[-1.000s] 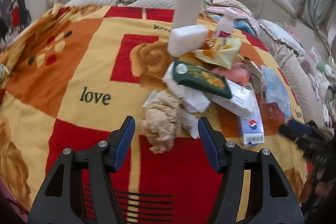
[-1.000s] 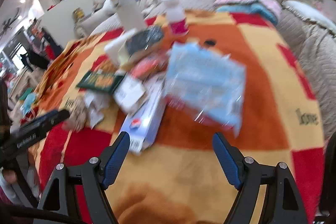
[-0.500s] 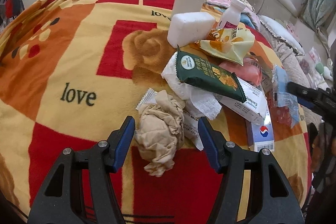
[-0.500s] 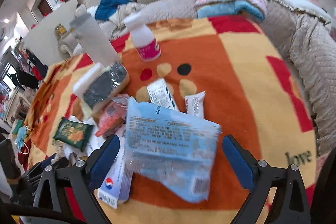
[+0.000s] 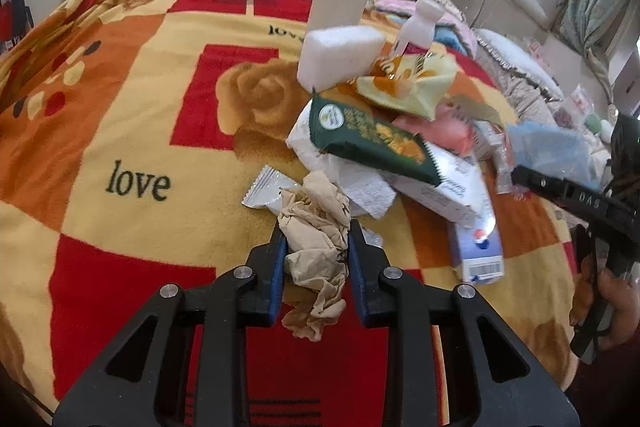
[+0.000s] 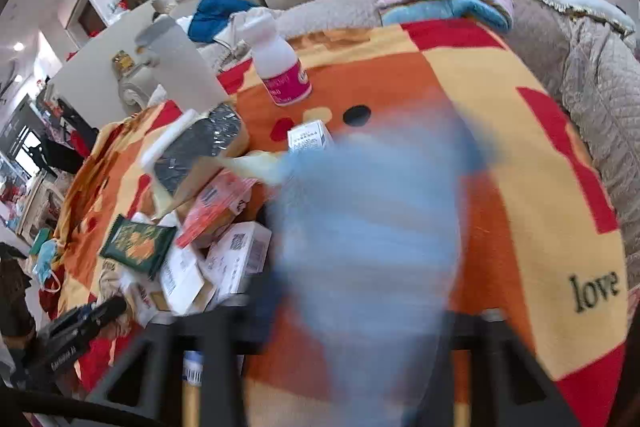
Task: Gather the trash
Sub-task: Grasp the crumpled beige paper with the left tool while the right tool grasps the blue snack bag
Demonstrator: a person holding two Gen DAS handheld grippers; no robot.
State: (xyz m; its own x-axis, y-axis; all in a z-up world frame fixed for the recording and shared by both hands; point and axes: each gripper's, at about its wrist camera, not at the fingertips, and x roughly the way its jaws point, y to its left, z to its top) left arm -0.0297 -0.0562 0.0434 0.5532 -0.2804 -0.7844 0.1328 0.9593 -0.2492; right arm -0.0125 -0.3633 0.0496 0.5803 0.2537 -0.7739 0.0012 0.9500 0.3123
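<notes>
Pinching crumpled brown paper (image 5: 316, 227) between just-closed left claw (image 5: 316, 259) pads

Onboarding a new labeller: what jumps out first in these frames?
The left gripper has just closed on a crumpled beige paper wad at the near edge of a litter pile on the red-and-yellow blanket. The right gripper has just closed too, behind a blurred pale-blue plastic packet that fills its view.

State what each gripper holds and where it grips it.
The left gripper, jaws just closed, pinches the crumpled brown paper across its middle. The right gripper's view is blurred; a blue packet sits between its jaws.
</notes>
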